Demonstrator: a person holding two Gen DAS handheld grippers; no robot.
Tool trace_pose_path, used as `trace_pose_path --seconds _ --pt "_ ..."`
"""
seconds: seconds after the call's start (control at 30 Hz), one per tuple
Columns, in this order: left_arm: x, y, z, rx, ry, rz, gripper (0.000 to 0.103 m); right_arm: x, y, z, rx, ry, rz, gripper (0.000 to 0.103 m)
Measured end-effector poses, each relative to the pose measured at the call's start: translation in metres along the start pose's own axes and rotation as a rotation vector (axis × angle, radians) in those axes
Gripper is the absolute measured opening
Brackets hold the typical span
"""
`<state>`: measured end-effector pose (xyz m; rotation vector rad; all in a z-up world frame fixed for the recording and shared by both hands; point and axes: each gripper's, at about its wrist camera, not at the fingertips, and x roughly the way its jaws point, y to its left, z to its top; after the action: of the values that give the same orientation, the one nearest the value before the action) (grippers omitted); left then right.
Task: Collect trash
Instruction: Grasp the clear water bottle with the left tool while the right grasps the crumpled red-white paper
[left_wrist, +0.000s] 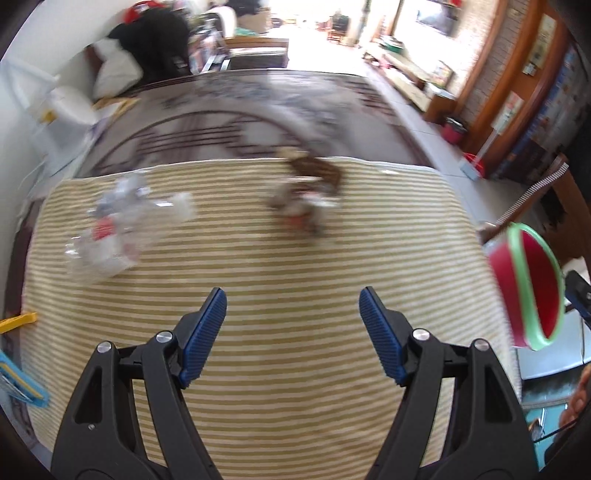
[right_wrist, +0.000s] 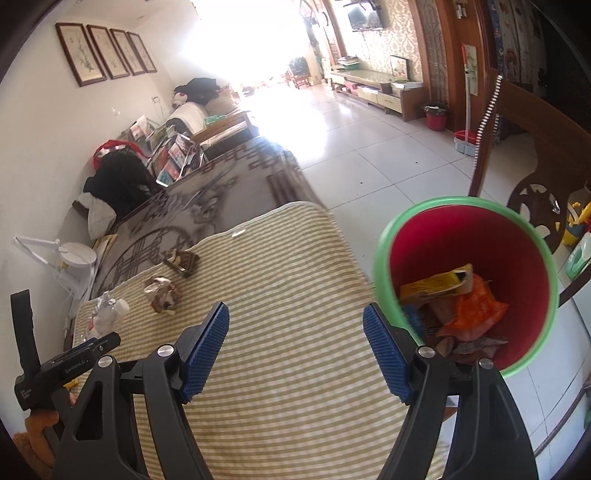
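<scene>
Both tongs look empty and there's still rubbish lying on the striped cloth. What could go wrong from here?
The crushed clear bottle is light and springy, so it may slip from the left tongs. The crumpled wrapper and the brown scrap lie close together; a grab might nudge one away. The red bin stands off the cloth's edge and already holds packets, so a careless drop could miss it.

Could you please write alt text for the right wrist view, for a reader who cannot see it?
The right tool hangs open and empty over a striped mat, beside a red bin with a green rim that already holds wrappers. On the mat's far end lie a crushed bottle, a crumpled wrapper and a brown wrapper.
</scene>
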<state>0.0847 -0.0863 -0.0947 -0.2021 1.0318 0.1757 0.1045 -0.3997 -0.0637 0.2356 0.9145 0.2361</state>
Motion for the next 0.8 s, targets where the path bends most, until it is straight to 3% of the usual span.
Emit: trace_pose_path --seconds 0.2,0.33,0.43,0.5,0.63,0.73,0.8 --pt "-0.004 0.095 0.019 -0.025 -0.046 0.143 0.075 0.021 0.053 -0.014 -0.025 0.035 0.028 0.073" --pt "0.015 0.142 0.032 0.049 0.021 0.185 0.075 0.03 0.079 -0.022 -0.037 0.057 0.039 0.073" --pt "0.037 0.156 0.033 0.139 0.092 0.2 0.075 0.032 0.094 -0.027 -0.044 0.062 0.035 0.073" --pt "0.048 0.161 0.03 0.162 0.132 0.163 0.077 0.032 0.099 -0.028 -0.044 0.061 0.025 0.073" --pt "0.068 0.154 0.032 0.222 0.138 0.192 0.087 0.031 0.102 -0.029 -0.028 0.059 0.0 0.073" --pt "0.077 0.145 0.036 0.23 0.177 0.112 0.087 0.03 0.103 -0.03 -0.018 0.057 -0.015 0.073" --pt "0.085 0.137 0.035 0.26 0.185 0.116 0.084 0.03 0.105 -0.031 -0.015 0.057 -0.02 0.073"
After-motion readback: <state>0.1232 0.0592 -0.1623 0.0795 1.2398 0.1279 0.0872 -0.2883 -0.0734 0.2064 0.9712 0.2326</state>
